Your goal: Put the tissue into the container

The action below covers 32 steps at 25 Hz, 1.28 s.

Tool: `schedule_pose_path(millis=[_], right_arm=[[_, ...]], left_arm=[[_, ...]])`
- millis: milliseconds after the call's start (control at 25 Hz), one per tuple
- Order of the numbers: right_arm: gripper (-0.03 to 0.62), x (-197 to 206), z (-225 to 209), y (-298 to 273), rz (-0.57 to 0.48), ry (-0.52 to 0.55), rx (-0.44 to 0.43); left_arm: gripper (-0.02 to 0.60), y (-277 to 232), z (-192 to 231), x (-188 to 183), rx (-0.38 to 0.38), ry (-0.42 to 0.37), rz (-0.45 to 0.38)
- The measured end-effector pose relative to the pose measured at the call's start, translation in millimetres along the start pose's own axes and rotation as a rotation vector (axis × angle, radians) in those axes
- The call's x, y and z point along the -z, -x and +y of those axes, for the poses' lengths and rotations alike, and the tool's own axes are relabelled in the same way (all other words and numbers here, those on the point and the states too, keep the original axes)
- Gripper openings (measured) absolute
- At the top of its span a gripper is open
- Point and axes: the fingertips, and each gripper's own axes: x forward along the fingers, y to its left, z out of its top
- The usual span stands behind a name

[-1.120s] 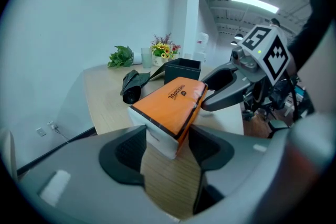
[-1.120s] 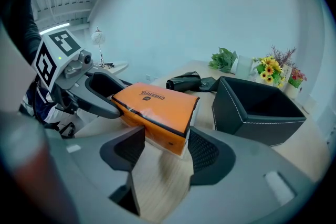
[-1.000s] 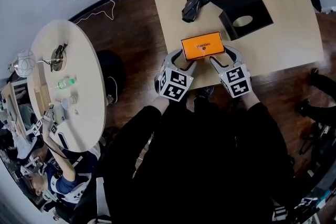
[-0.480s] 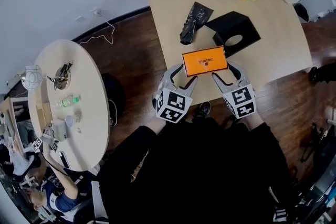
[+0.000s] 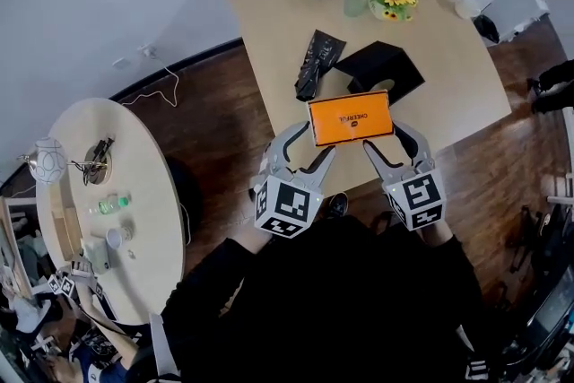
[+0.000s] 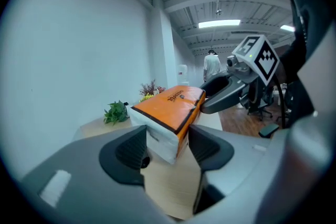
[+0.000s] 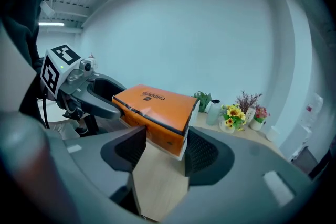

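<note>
Gripping the tissue (image 5: 351, 117) at both ends, with left gripper (image 5: 314, 150) and right gripper (image 5: 387, 145) clamped on it, the right just tightened slightly. Held in the air above the table's (image 5: 269, 22) near edge, just before the container (image 5: 372, 65). Now keep both grips equal and the pack level, carry forward slowly, align with the opening, and avoid squeezing more, as probably soft.

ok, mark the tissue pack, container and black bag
tissue pack (image 5: 351, 117), head view, orange top face
container (image 5: 372, 63), head view, black top face
black bag (image 5: 316, 63), head view, middle of the bag
</note>
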Motion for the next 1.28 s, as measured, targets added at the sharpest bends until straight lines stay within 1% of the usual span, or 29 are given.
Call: schedule_pose_path(millis=[240,400,520,760,1080,1160,1280], right_arm=[[0.245,-40,-10,19,-0.041,0.028,0.067],[0.245,-57,-33,25,-0.05,0.06,0.087],[0.245,-54,-56,26,-0.039,0.076,0.073],[0.244,-37,-115,14,-0.045,0.121,-0.008],[0.238,14,-209,-20,-0.02,0.176,-0.197],[0.238,26,-225,-29,-0.01,0.188,-0.245],[0.236,41,-235,-43,0.0,0.209,-0.322]], left_arm=[[0.236,10,10,-40,0.0,-0.033,-0.064],[0.235,-4,14,-61,0.016,-0.009,-0.09],[0.235,-23,8,-71,0.023,0.005,-0.079],[0.232,-78,-4,-82,-0.008,0.02,-0.016],[0.229,-179,-31,-79,-0.123,0.134,0.112],[0.227,-198,-38,-74,-0.145,0.158,0.147],[0.224,-216,-43,-61,-0.18,0.202,0.202]])
